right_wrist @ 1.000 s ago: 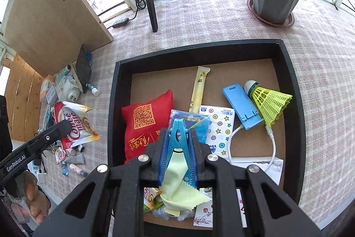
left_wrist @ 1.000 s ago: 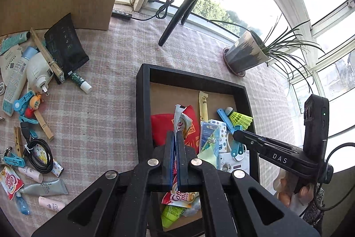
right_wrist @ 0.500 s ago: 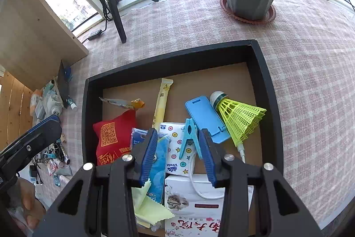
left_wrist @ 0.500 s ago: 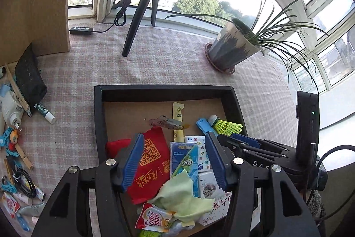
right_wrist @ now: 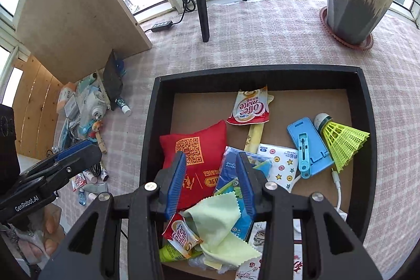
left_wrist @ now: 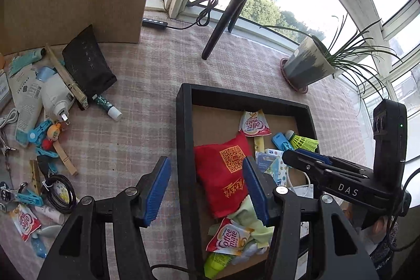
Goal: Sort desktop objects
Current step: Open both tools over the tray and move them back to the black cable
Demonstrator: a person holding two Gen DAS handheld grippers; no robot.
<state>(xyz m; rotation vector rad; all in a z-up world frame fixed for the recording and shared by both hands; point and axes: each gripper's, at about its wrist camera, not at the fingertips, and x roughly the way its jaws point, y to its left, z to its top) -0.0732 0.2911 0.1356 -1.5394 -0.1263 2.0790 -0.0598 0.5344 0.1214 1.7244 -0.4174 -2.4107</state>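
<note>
Both my grippers are released and empty: the left gripper [left_wrist: 206, 190] has just been opening and hangs with nothing between its jaws, straddling the near-left wall of the black tray [left_wrist: 185, 122], and the right gripper [right_wrist: 211, 181], whose jaws have likewise just been opening, hovers above the red pouch [right_wrist: 194, 148] and the blue packet [right_wrist: 231, 162] without pressing either. The tray already holds the Coffee mate sachet [right_wrist: 249, 106], the blue phone stand [right_wrist: 307, 143], the yellow shuttlecock [right_wrist: 341, 138] and a pale green cloth [right_wrist: 223, 217]. What remains to sort lies on the checked tablecloth [left_wrist: 147, 85] to the left, well apart from the tray: a black pouch [left_wrist: 88, 67], a white bottle [left_wrist: 55, 93], a lip balm tube [left_wrist: 107, 106], blue clips [left_wrist: 39, 127] and a coiled black cable [left_wrist: 61, 188]. I judge the next pick should be mine on the left. To do it well I would lift clear of the tray wall first, choose a piece lying apart from the heap, such as the lip balm tube, align the pads across its narrow side, and close only once it sits squarely between them.
</note>
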